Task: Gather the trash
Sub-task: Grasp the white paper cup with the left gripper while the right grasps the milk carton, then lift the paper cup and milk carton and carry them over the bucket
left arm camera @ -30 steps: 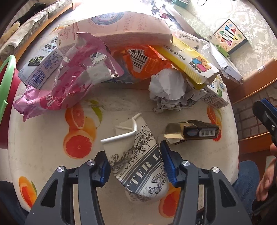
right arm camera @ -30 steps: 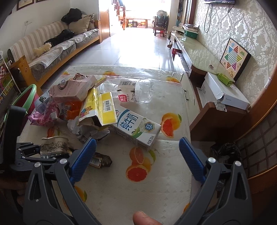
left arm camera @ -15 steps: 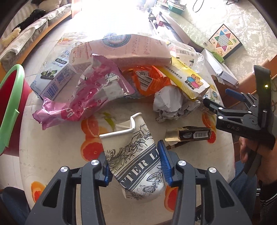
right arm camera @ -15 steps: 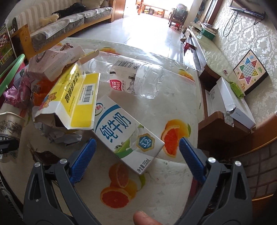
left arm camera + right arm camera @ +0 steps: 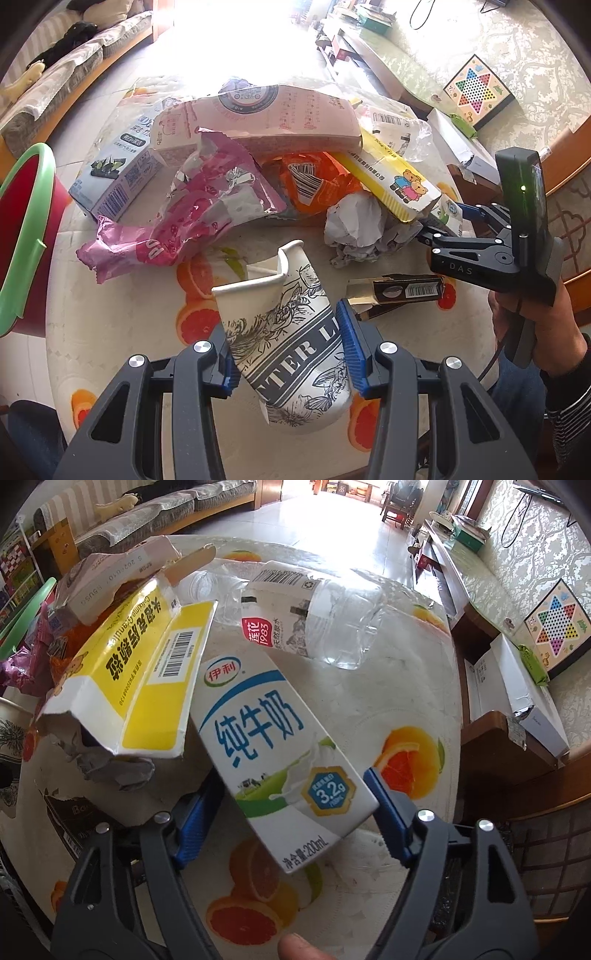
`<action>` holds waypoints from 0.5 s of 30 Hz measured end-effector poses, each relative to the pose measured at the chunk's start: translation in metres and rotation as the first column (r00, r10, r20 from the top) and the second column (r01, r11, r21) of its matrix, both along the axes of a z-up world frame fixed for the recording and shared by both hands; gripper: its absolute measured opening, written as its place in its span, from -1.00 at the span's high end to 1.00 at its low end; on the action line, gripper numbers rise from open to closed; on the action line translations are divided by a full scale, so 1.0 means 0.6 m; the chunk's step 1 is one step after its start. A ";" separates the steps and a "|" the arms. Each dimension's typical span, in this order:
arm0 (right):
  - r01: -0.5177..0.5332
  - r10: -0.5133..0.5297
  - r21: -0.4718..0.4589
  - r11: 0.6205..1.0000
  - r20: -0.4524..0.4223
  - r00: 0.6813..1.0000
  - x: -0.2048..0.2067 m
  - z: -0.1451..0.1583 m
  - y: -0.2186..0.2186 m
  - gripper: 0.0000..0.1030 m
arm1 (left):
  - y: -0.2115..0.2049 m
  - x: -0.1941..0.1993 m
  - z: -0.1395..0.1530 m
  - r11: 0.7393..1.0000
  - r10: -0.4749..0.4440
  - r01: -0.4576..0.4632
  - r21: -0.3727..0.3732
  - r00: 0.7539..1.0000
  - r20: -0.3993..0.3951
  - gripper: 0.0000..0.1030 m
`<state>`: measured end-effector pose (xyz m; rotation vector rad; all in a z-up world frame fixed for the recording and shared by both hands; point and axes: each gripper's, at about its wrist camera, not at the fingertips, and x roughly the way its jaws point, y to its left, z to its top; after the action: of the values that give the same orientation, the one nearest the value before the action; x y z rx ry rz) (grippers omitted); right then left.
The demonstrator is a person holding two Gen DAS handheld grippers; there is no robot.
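While the left gripper (image 5: pixel 286 363) pinches the crumpled paper cup (image 5: pixel 286 332) between its blue pads, cup tipped and held above the table (image 5: pixel 110 339), the right gripper (image 5: pixel 291 812) straddles the near end of the milk carton (image 5: pixel 275 746), which lies flat under the yellow box (image 5: pixel 136 686). Its jaws sit close on either side of the carton, but whether the pads are pressing yet I cannot tell. To do this well, close squarely on the carton's long sides, then draw it back and low, so the yellow box and the clear bottle (image 5: pixel 314 616) (which could roll) settle rather than tumble. Keep the cup level meanwhile; the green-rimmed bin (image 5: pixel 22 236) at the left looks the likely drop.

Half a second ago the right jaws stood wide with the carton well ahead of them; now they have narrowed and moved in around it. The left grip on the cup is unchanged, though the cup sits a little higher over the table.
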<state>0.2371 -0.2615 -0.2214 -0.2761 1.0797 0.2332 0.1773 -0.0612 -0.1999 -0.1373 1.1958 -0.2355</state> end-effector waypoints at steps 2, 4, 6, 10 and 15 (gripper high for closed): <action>0.011 -0.011 0.012 1.000 0.000 1.000 -0.006 0.003 -0.006 -0.25 | 0.000 -0.001 0.001 1.000 -0.002 0.002 0.001 1.000 0.004 0.16; 0.025 -0.025 0.033 0.999 -0.008 1.000 -0.013 0.007 -0.010 -0.17 | 0.000 -0.004 0.004 1.000 -0.002 0.002 0.002 1.000 0.009 0.16; 0.041 -0.040 0.048 0.998 -0.014 0.999 -0.022 0.011 -0.011 -0.15 | 0.001 -0.008 0.009 1.000 -0.004 0.004 -0.001 1.000 0.016 0.16; 0.059 -0.059 0.051 0.997 0.001 0.998 -0.047 0.024 -0.008 -0.13 | 0.006 -0.017 0.021 1.000 -0.002 0.002 -0.002 0.999 0.032 0.16; 0.112 -0.114 0.044 0.993 0.048 0.992 -0.083 0.064 -0.012 -0.09 | 0.017 -0.028 0.044 1.000 0.006 -0.005 -0.013 0.998 0.059 0.16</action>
<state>0.1873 -0.2684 -0.1827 -0.1817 1.0363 0.1462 0.1607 -0.0511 -0.1738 -0.1434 1.1352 -0.2409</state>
